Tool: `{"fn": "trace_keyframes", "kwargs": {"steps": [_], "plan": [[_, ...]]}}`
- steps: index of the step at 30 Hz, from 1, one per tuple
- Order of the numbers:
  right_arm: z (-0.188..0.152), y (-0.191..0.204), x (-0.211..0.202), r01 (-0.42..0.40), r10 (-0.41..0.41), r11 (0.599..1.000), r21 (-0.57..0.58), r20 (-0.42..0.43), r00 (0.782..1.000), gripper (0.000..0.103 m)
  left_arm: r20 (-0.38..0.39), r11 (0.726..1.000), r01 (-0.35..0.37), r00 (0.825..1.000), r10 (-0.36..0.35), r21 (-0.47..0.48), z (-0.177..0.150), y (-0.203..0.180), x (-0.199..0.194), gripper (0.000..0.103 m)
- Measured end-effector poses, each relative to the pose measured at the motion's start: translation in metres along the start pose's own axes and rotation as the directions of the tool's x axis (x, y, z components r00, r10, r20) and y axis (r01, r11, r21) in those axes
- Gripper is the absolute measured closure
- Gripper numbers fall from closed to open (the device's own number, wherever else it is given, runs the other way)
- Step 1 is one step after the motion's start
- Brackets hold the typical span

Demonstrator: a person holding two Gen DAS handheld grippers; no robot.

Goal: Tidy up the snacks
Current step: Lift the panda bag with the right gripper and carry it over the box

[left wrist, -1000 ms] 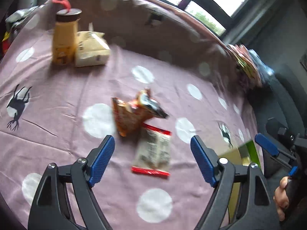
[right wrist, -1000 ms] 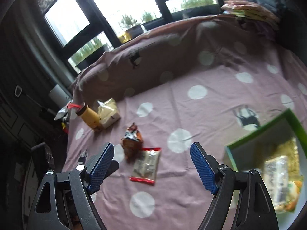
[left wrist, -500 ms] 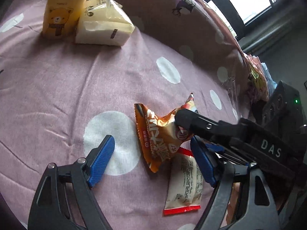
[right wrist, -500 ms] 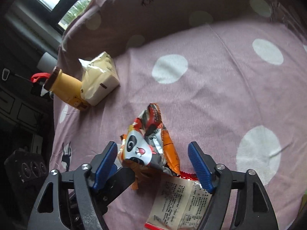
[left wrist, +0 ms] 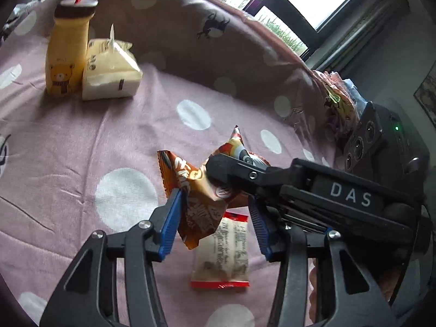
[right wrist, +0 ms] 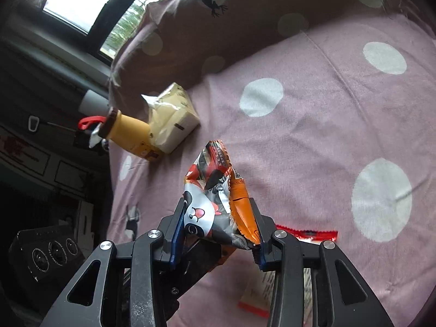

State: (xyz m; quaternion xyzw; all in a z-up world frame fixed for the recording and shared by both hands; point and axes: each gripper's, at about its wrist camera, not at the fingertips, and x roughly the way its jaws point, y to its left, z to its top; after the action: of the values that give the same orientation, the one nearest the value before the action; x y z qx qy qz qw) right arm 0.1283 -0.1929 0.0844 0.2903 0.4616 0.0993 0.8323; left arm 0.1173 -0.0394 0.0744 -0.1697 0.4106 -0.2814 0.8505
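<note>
Both grippers closing on one orange snack bag

Right gripper (right wrist: 218,231) pinches the crumpled orange snack bag (right wrist: 215,199) between its blue pads, jaws closing; the left gripper (left wrist: 215,223) closes on the same bag's other end, left pad touching it. The bag sits mid-cloth on the pink spotted tablecloth (left wrist: 81,136), overlapping a red-edged white packet (left wrist: 222,253). Farther back stand a yellow bear bottle (left wrist: 66,60) and a cream tissue pack (left wrist: 111,73), touching.

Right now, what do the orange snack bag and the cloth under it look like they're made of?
Orange snack bag: thin glossy foil or plastic film, likely; it crinkles, glints, and has crimped seams. Cloth: soft matte woven fabric, pink with white dots; it shows creases and no shine.
</note>
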Motion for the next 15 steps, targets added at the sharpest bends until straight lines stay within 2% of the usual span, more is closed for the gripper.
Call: {"fn": "trace_keyframes", "kwargs": {"steps": [6,11,15], "plan": [[-0.033,0.007,-0.078,-0.036,0.034,0.999,0.013,0.117,0.993,0.061,0.027,0.993,0.033,0.999,-0.036,0.115,-0.023,-0.058,-0.042,0.055],[-0.070,-0.013,-0.141,-0.093,0.080,0.995,0.044,0.239,0.968,0.061,0.031,0.973,0.075,0.996,-0.084,0.216,-0.054,-0.110,-0.059,0.055],[-0.095,-0.034,-0.177,-0.049,0.023,0.995,0.083,0.286,0.958,0.060,-0.015,0.956,0.104,0.995,-0.103,0.275,-0.083,-0.143,-0.051,0.055]]}}
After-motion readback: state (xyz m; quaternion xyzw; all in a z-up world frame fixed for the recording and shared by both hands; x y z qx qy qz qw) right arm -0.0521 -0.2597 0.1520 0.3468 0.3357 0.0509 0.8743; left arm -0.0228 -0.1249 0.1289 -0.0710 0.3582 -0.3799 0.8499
